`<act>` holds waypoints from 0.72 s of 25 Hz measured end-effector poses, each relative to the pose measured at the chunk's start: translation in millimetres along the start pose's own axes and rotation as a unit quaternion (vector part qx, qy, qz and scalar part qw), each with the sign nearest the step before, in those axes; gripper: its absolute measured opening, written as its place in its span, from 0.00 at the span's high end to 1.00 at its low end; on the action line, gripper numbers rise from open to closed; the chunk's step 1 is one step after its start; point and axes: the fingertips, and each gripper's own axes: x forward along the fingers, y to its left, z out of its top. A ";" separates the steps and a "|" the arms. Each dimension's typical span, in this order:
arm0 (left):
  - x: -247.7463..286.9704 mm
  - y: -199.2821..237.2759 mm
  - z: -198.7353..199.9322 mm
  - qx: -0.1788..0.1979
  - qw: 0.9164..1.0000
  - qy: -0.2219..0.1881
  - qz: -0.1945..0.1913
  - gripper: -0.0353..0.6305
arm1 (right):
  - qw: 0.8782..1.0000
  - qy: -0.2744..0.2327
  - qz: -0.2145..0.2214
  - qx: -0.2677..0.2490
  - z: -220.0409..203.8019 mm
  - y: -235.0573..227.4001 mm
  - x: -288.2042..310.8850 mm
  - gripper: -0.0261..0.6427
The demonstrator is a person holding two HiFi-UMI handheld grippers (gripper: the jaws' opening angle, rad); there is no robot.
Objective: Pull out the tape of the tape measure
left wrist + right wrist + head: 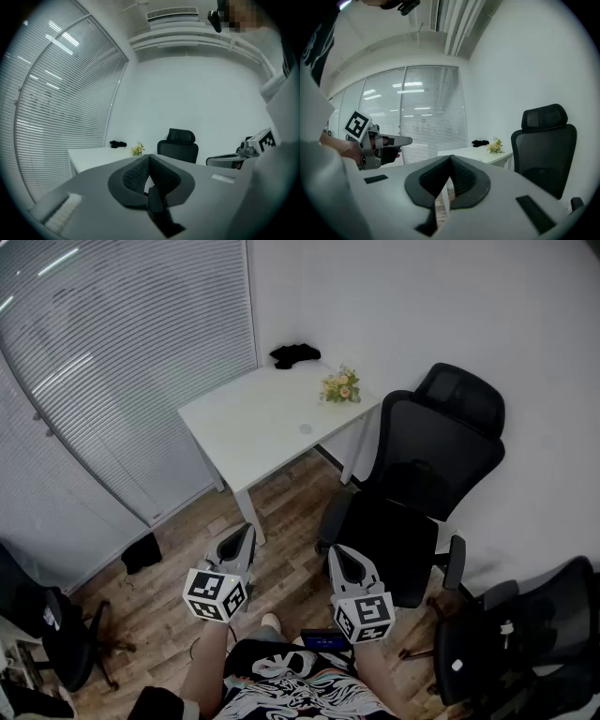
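1. Two grippers are in my hands, low in the middle of the head view. My left gripper [246, 532] and my right gripper [336, 551] sit side by side, well apart, over the brown wood-plank floor [281, 512].
2. In each gripper's own view the two dark ribbed jaws are pressed together at the tips with nothing between them. Both grippers are empty.
3. A white rectangular table [244, 427] stands at upper centre of the head view, in the room's corner.
4. On the table's far right edge sits a small bunch of yellow flowers [340, 386]. A black crumpled cloth-like thing [294, 354] lies at the far corner.
5. A small pale round thing [306, 428] lies on the tabletop, near the flowers. I cannot tell whether it is the tape measure. I can make out no tape measure anywhere else.
6. A black mesh office chair with a headrest [412, 493] stands just right of the table. A second black chair [525, 634] is at lower right and a third black chair [37, 624] at lower left.
7. Pale horizontal blinds [112, 362] fill the upper left and a plain white wall [422, 306] the upper right.
8. A small dark thing [142, 552] lies on the floor below the blinds.
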 end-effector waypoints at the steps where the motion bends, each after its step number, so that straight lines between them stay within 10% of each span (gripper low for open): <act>1: 0.5 1.7 0.0 0.002 1.000 0.001 -0.003 0.94 | 1.000 0.002 -0.004 0.000 -1.3 -0.1 0.0 0.96; 18: 6.1 10.8 7.9 -0.029 1.000 -0.009 0.005 0.78 | 1.000 0.002 -0.015 0.006 2.1 -9.3 5.6 0.95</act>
